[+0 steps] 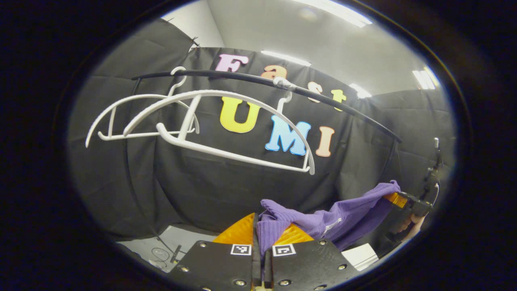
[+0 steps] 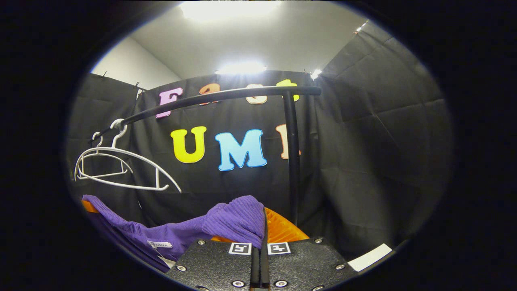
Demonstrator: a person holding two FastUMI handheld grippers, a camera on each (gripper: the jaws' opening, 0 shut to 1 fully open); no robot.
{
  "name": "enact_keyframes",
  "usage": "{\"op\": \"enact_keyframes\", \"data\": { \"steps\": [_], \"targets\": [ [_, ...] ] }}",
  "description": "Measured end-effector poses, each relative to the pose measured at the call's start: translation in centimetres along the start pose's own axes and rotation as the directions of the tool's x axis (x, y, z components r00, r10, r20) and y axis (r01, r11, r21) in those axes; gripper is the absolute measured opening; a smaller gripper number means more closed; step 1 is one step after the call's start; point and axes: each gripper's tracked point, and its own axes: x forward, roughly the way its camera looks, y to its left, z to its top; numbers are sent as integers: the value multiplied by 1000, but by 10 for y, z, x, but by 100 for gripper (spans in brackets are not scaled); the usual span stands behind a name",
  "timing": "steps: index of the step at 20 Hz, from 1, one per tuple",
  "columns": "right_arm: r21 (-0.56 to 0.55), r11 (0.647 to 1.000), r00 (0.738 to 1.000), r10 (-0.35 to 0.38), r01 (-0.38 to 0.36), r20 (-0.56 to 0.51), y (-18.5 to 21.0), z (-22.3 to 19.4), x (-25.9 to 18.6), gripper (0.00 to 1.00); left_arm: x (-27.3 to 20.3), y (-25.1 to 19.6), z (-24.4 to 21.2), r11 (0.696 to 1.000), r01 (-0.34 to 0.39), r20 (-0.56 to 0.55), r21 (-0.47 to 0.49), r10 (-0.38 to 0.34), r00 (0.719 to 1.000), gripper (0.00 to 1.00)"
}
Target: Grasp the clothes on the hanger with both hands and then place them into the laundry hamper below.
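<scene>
My left gripper (image 1: 260,238) & right gripper (image 2: 261,232) each pinch an end of the purple ribbed knit top (image 1: 323,220), w/ a small white label. It sags between them, off the white hangers (image 1: 202,121) on the black rail (image 1: 323,99).

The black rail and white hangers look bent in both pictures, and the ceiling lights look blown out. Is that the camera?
Likely yes: in the left gripper view the rail bows and the hangers stretch wide, typical fisheye warping; in the right gripper view the rail curves too, and the ceiling light glares white, while the purple garment stays sharp.
</scene>
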Motion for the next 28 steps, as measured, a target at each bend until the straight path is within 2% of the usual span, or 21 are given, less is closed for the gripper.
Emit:
{"op": "enact_keyframes", "data": {
  "steps": [1, 2, 3, 4, 5, 6, 7, 8, 10, 11, 14, 19, 20, 21, 23, 26, 28],
  "targets": [
    [-6, 1000, 1000, -5, 5, -6, 6, -3, -11, 0, -6, 4, -5, 1000, 15, -4, 5, -15, 1000, 4],
    [-13, 1000, 1000, -8, 8, -16, 12, -8, -21, 0, -13, 8, -11, 999, 31, -13, 11, -31, 999, 10],
    [-16, 1000, 1000, -9, 9, -30, 19, -14, -33, 0, -19, 15, -20, 999, 37, -21, 20, -36, 999, 0],
    [-16, 1000, 999, -7, 6, -44, 27, -19, -44, 0, -27, 21, -30, 999, 40, -35, 23, -39, 999, 10],
    [-17, 1000, 998, -10, 9, -59, 33, -25, -55, 0, -36, 27, -42, 999, 42, -52, 21, -41, 998, 10],
    [-13, 1000, 997, -9, 8, -75, 39, -33, -66, 0, -46, 33, -54, 999, 46, -69, 15, -45, 997, 4],
    [-8, 1000, 996, -7, 6, -92, 45, -40, -76, 0, -54, 39, -67, 999, 49, -86, 11, -48, 995, 4],
    [-1, 1000, 994, -4, 4, -113, 52, -50, -84, 0, -62, 45, -77, 998, 54, -105, 10, -53, 993, 10],
    [12, 1000, 986, 13, -11, -167, 66, -74, -99, 0, -72, 54, -98, 998, 56, -134, 17, -53, 989, 10],
    [12, 1000, 980, 24, -22, -196, 73, -87, -105, 1, -75, 59, -106, 998, 55, -147, 18, -51, 988, 4],
    [61, 998, 956, 49, -33, -288, 87, -129, -117, 0, -72, 72, -133, 999, 36, -183, 18, -32, 983, 4],
    [103, 994, 871, 69, -21, -486, 93, -214, -130, 1, -67, 103, -203, 998, -67, -285, -9, 61, 957, 4],
    [100, 995, 855, 67, -18, -514, 91, -230, -133, 0, -66, 104, -218, 996, -85, -307, -22, 74, 949, 9],
    [99, 995, 835, 69, -18, -546, 91, -246, -136, 0, -65, 107, -233, 994, -104, -333, -33, 87, 939, 4],
    [106, 994, 796, 74, -12, -601, 93, -275, -143, 0, -64, 123, -270, 990, -138, -389, -41, 112, 915, 4],
    [121, 992, 758, 64, 20, -649, 93, -316, -145, 1, -57, 148, -319, 981, -193, -442, -8, 170, 881, 4],
    [121, 992, 736, 62, 27, -675, 97, -338, -148, 1, -52, 153, -339, 980, -199, -468, 6, 178, 865, 4]
  ]
}}
